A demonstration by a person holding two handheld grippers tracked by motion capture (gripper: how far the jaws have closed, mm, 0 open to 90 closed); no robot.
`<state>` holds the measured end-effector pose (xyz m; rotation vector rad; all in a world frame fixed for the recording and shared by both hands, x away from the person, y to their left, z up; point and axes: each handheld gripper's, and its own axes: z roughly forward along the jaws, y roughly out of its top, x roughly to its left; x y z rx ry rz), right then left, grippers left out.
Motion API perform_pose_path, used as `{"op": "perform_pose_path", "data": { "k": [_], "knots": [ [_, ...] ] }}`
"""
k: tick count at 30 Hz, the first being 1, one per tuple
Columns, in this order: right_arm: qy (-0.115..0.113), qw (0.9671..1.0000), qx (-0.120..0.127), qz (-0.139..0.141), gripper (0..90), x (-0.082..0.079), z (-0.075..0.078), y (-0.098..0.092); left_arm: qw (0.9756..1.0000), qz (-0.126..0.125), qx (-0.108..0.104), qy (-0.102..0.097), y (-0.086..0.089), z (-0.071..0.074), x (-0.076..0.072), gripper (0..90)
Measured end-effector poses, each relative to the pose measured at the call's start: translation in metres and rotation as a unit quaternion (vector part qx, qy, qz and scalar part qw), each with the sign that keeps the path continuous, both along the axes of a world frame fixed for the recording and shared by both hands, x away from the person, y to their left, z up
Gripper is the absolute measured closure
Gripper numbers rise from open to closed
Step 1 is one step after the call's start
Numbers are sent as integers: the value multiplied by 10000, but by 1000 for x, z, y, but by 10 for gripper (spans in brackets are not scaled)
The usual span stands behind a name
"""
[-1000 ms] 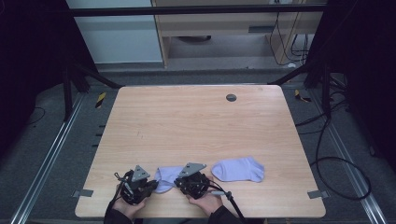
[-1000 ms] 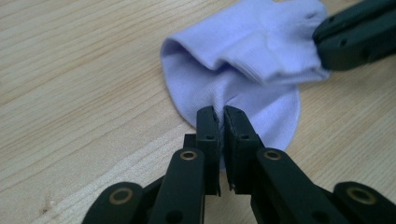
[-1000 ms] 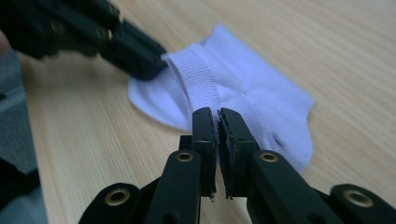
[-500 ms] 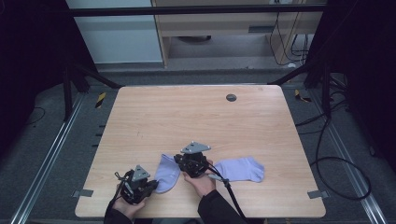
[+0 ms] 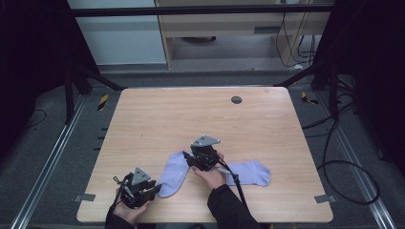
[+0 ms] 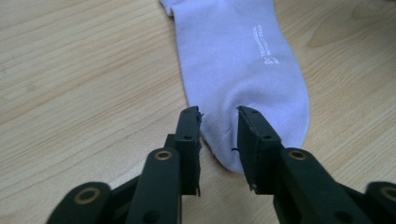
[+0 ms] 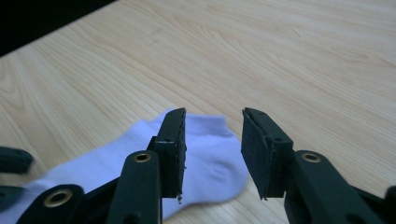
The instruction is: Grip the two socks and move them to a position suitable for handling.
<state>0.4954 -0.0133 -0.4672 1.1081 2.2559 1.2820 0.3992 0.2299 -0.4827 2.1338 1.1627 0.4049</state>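
A lavender sock (image 5: pixel 173 174) lies stretched flat on the wooden table (image 5: pixel 191 119), running between my two grippers. My left gripper (image 5: pixel 139 188) sits near the table's front edge at the sock's toe end. In the left gripper view the sock (image 6: pixel 238 60) runs away from the left gripper (image 6: pixel 219 123), whose jaws stand narrowly open astride the toe, where the fabric is slightly puckered. My right gripper (image 5: pixel 203 155) hovers at the sock's other end. In the right gripper view it (image 7: pixel 212 126) is open, with the sock's end (image 7: pixel 212 158) below its jaws.
A second lavender sock (image 5: pixel 250 172) lies flat just right of the right hand, partly under its cable. A dark round hole (image 5: pixel 236 99) sits in the far part of the table. Tape patches (image 5: pixel 84 197) mark the front corners.
The right gripper has moved away from the front edge toward the table's middle, and the sock, bunched before, now lies drawn out flat. The left gripper has stayed put.
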Motion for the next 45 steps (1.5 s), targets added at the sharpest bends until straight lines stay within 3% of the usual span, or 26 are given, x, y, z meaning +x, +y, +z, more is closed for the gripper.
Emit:
{"op": "perform_pose_path", "data": {
  "k": [4, 11, 22, 26, 35, 40, 45],
  "knots": [
    [130, 9997, -178, -57, 607, 8, -10, -3, 9998, 175, 85, 64, 0, -1, -1, 599],
    [259, 9991, -306, -103, 685, 17, -28, 3, 9992, 258, 156, 247, -1, -5, 1, 599],
    [401, 9975, -553, -191, 769, 20, -36, 3, 9993, 156, 133, 304, -3, -5, 1, 764],
    [501, 9971, -515, -255, 870, 18, -36, 4, 9993, 59, 142, 344, -5, -5, 1, 848],
    [360, 9990, -124, -221, 887, 4, -21, -10, 9997, 174, 83, 115, 4, 10, 12, 862],
    [259, 9993, 16, -269, 888, -12, -18, -20, 9997, 180, 169, -95, 9, 19, 24, 863],
    [332, 9989, 109, -322, 884, -26, -20, -25, 9986, 180, 484, -146, 10, 17, 38, 863]
  ]
}}
